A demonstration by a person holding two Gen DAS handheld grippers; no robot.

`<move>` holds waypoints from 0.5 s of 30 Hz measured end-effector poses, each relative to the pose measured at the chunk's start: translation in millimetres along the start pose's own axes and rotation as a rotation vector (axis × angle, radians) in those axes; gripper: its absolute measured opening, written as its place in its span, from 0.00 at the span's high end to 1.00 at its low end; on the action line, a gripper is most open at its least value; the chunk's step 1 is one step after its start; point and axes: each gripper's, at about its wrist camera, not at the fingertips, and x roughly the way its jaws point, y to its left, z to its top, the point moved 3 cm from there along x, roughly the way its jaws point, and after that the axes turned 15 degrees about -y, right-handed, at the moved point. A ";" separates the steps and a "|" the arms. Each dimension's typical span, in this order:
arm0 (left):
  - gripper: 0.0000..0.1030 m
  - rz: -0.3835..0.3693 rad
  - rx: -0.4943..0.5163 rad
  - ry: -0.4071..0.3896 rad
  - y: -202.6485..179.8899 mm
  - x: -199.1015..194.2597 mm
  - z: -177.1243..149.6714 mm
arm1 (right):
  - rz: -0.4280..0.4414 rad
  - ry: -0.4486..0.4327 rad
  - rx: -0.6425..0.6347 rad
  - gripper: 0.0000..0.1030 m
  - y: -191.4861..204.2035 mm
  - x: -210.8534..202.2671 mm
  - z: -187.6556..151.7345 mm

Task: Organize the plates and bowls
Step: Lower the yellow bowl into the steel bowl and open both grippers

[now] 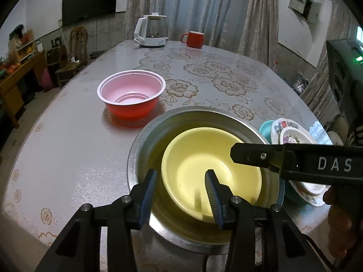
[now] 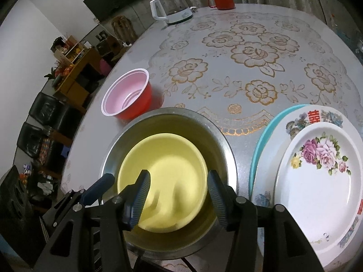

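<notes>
yellow bowl (image 1: pixel 211 172) sits nested inside the steel basin (image 1: pixel 145 145), mouth up, upright or nearly so. the bowl is round, so no long axis to speak of; its opening faces straight up toward both cameras. it lies a little off-centre in the basin, nearer the side toward the plates in the left wrist view.

left gripper (image 1: pixel 181 197): jaws parted, straddling the near rim of the yellow bowl, one pad outside the wall, one inside. pads appear clear of the rim, though the inner pad's contact is hard to judge from this angle. released, nothing gripped.

right gripper (image 2: pixel 180 198): jaws spread over the near part of the bowl, pads not pressing on anything. released as well. its black body crosses the right of the left wrist view, a hand (image 1: pixel 340 222) on the grip.

red bowl (image 2: pixel 127 95) stands alone on the table (image 2: pixel 249 56), mouth up, pink inside, just beyond the basin and apart from it.

plate stack (image 2: pixel 317 172) lies flat beside the basin: a white rose-printed plate on top, a larger floral plate under it, a teal one at the bottom.

far edge of the table: white kettle (image 1: pixel 150 30) and red mug (image 1: pixel 192 39), well apart from the rest.
</notes>
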 end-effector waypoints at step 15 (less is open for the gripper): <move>0.50 0.018 0.004 -0.016 -0.8 -6.8 5.3 | 0.034 -0.007 0.022 0.49 -2.4 -3.0 -1.3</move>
